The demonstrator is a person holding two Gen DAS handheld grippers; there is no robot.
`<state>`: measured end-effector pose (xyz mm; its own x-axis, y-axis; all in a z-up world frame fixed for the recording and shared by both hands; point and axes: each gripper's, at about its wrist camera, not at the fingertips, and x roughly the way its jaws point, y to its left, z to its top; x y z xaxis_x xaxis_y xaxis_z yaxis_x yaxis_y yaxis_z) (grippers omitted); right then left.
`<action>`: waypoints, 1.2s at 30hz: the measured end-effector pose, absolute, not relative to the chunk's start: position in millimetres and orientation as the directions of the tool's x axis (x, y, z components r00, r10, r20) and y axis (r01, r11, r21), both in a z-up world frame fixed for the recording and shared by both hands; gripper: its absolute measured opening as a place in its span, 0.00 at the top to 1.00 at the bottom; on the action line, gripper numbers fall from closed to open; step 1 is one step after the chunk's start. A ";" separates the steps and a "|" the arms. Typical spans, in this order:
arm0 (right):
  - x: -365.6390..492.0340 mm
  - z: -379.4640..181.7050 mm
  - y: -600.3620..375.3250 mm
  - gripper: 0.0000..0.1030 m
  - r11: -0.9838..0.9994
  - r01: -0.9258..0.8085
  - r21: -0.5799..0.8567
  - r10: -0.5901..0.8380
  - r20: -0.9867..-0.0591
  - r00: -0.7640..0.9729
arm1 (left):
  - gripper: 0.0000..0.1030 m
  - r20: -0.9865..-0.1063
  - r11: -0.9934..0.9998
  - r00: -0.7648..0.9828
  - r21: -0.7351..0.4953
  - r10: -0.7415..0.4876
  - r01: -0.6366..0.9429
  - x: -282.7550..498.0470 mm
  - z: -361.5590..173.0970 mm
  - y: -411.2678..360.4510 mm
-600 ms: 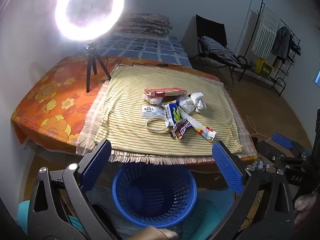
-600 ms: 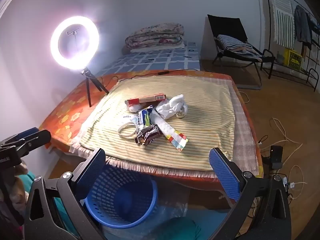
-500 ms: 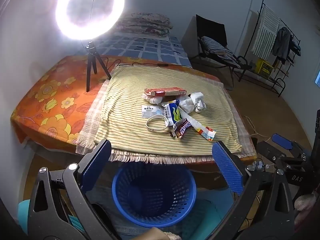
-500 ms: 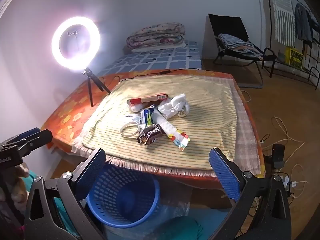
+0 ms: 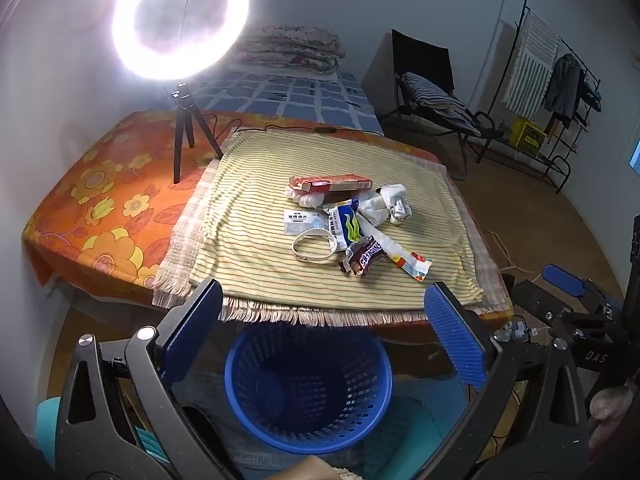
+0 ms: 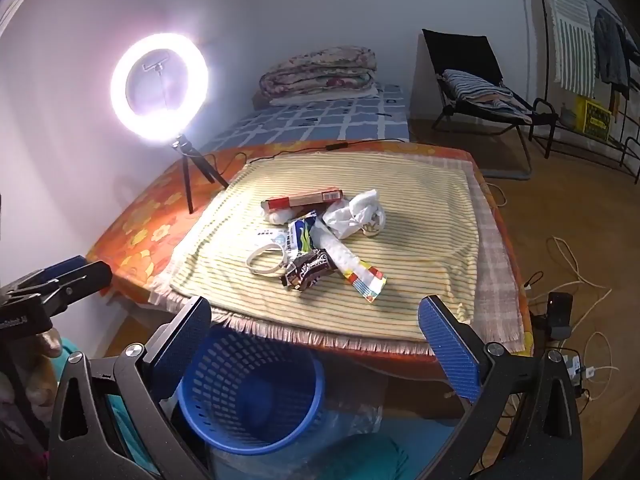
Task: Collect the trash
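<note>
A small heap of trash lies mid-table on a striped yellow cloth (image 5: 260, 208): a red carton (image 5: 330, 182), crumpled white paper (image 5: 390, 202), a blue-green packet (image 5: 345, 227), a white ring band (image 5: 313, 246), a dark candy wrapper (image 5: 363, 260) and a colourful strip wrapper (image 5: 412, 265). A blue mesh basket (image 5: 308, 384) stands on the floor below the table's near edge. My left gripper (image 5: 324, 332) hovers above the basket, open and empty. My right gripper (image 6: 314, 342) is open too, short of the table edge, with the trash (image 6: 316, 240) ahead and the basket (image 6: 250, 396) lower left.
A lit ring light (image 5: 180, 20) on a small tripod stands at the table's far left, on the orange flowered cover (image 5: 100, 208). Behind are a bed with folded quilts (image 5: 292, 46), a black chair (image 5: 432, 84) and a clothes rack (image 5: 560, 80). Cables (image 6: 576, 264) lie on the floor at right.
Both views have shifted only slightly; the table and trash sit a little differently in frame. Nothing has been picked up, and both grippers keep the same wide opening.
</note>
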<state>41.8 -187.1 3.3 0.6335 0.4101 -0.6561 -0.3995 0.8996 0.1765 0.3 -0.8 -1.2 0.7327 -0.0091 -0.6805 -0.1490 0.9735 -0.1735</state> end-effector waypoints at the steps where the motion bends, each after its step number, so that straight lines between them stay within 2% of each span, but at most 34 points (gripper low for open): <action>1: 41.7 3.9 -186.6 0.00 0.899 -0.400 0.177 0.411 -0.656 0.633 | 0.00 -0.681 0.974 0.732 -0.173 -0.009 -0.149 0.2 -1.0 -0.5; 30: 41.1 1.8 -186.0 0.00 0.910 -0.384 0.158 0.387 -0.661 0.643 | 0.00 -0.678 0.974 0.735 -0.171 -0.007 -0.148 0.1 -1.2 -1.4; 36: 43.0 1.0 -190.0 0.00 0.902 -0.386 0.194 0.412 -0.657 0.632 | 0.00 -0.678 0.974 0.735 -0.172 -0.007 -0.149 0.2 -1.4 -1.5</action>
<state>43.0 -190.0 1.0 0.6319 0.4118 -0.6566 -0.3862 0.9018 0.1939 0.2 -1.5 -1.4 0.7348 -0.0074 -0.6783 -0.1486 0.9739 -0.1716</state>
